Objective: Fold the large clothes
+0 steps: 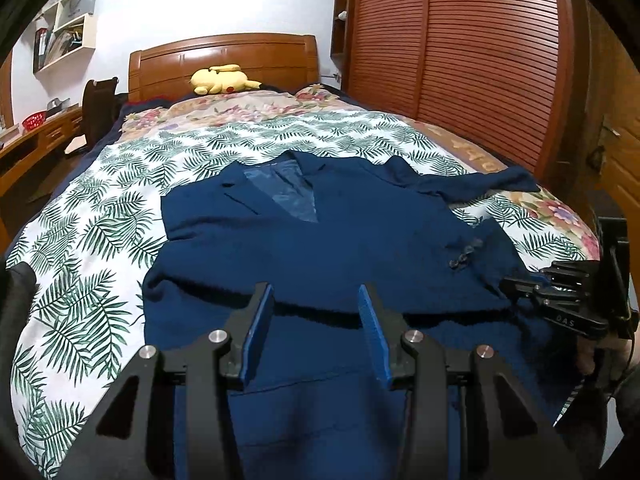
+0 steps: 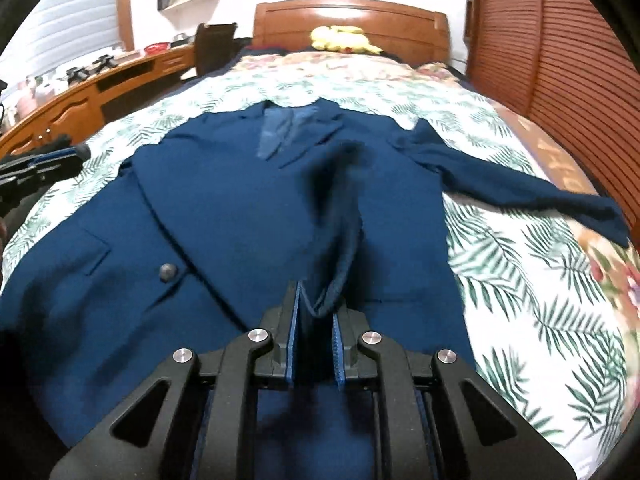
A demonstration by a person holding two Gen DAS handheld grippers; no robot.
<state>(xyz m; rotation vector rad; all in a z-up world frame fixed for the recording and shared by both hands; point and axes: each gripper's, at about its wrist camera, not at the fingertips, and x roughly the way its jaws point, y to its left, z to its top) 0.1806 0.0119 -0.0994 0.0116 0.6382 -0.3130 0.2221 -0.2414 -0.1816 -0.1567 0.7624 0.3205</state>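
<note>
Right wrist view: your right gripper (image 2: pixel 316 312) has its jaws pinched tight on a fold of the navy jacket (image 2: pixel 224 216).
Left gripper (image 1: pixel 316 304): jaws half apart, nothing between them.
Jacket: spread face-up on the bed (image 1: pixel 100 208), collar toward the headboard (image 1: pixel 224 60).

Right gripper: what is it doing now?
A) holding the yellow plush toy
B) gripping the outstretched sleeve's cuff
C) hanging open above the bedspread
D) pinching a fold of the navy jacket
D: the right gripper has its blue pads closed on a raised fold of the navy jacket.
</note>
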